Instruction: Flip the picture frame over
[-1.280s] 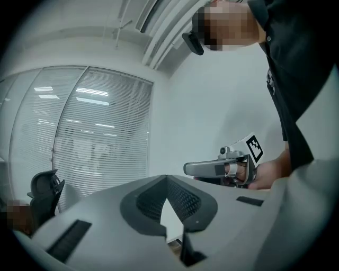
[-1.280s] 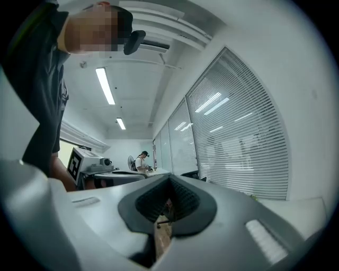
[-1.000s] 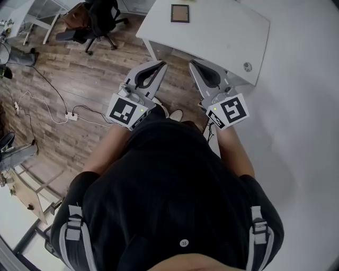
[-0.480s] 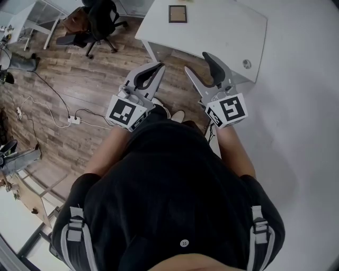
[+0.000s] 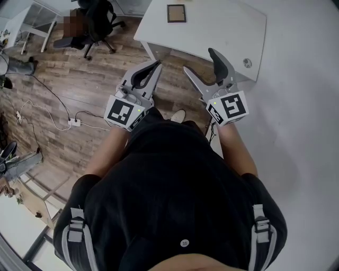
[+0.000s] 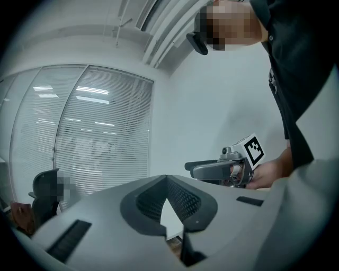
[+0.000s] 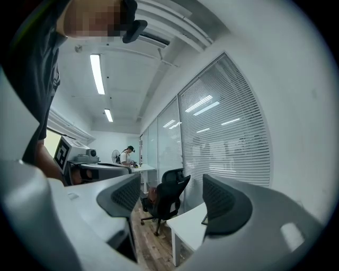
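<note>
The picture frame, small with a brown border, lies flat on the far side of the white table. Both grippers are held in the air in front of the person's chest, short of the table's near edge and well apart from the frame. My left gripper is shut, its tips meeting with nothing in them. My right gripper points level toward the table; its jaws are opening and stand wide, with nothing between them.
A black office chair stands on the wooden floor left of the table. A power strip with cables lies on the floor further left. A small round fitting sits near the table's right corner. A white wall runs along the right.
The right gripper's jaws have gone from shut to wide open and it has turned slightly. The left gripper has stayed shut and in place.
</note>
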`<state>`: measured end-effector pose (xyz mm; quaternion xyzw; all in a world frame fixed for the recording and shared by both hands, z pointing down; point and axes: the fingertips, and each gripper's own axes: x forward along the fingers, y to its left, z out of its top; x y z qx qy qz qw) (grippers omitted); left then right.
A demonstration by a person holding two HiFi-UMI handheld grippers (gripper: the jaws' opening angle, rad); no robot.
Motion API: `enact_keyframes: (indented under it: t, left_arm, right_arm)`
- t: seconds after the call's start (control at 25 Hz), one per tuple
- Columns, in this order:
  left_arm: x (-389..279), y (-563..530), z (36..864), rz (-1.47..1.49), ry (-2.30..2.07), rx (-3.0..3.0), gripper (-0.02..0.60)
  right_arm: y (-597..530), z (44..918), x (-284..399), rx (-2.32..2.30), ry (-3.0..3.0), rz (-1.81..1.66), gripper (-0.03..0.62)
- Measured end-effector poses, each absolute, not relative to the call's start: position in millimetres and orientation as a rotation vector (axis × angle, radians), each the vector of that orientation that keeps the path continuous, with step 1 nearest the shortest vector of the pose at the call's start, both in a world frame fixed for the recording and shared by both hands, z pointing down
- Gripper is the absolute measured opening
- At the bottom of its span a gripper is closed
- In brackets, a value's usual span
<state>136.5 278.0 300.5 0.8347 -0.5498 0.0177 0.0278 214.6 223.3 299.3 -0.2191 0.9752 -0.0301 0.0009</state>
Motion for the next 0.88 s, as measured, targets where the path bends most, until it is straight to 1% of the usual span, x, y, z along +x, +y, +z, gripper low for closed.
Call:
enact_keyframes:
  t: [0.36,0.88]
  left_arm:
    - [92,238,313,0.057,-1.630,2.603,0.002]
    - [4,175,322,0.018,-1.531,2.633,0.002]
  right_arm:
    - [190,305,165,-0.705,3.080,-0.076,0.394]
    - [134,307,82,-0.830,3.077,-0.104,0.394]
